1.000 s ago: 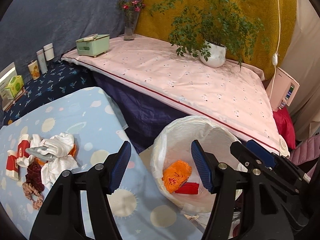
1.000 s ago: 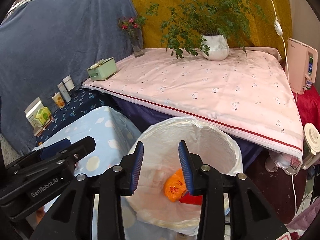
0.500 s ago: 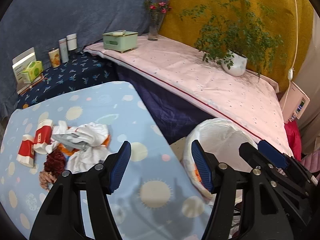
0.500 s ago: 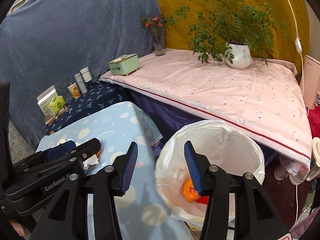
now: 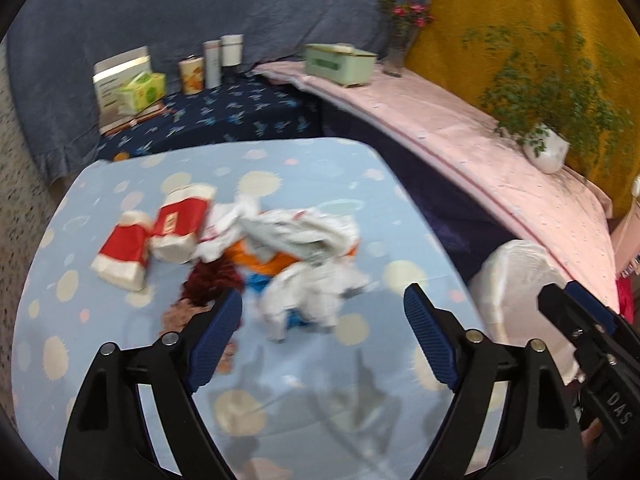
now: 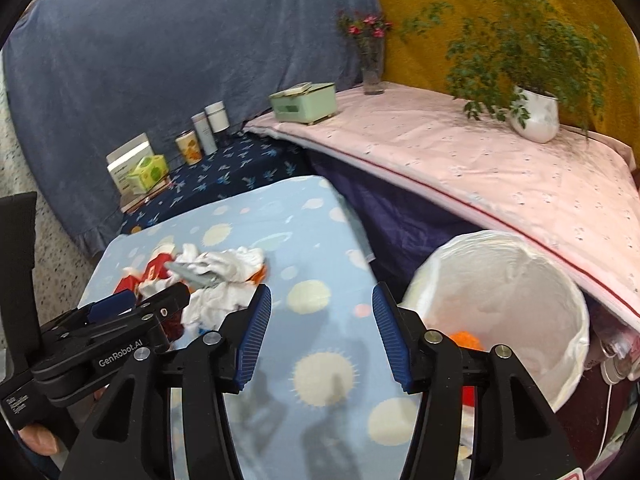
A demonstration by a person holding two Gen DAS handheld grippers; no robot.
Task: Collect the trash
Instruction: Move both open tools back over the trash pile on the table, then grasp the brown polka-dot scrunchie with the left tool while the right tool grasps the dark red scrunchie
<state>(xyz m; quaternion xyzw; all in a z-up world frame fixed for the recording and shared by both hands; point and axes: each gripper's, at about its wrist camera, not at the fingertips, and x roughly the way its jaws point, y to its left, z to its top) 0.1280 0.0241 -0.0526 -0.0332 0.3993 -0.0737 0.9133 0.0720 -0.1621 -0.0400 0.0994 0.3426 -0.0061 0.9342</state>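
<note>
Approaching the crumpled white wrapper [image 5: 304,268] at frame centre: my left gripper [image 5: 323,332], jaws spread and empty, should straddle it squarely before closing.

Potted fern [image 6: 534,114], mint-green box [image 6: 305,102] and flower vase [image 6: 372,68] on pink-covered ledge [image 6: 480,168].

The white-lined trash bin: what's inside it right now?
In the right wrist view, the trash bin holds an orange crumpled wrapper and something red below it. The right hand-held gripper covers part of the bottom, so anything else there is hidden.
</note>
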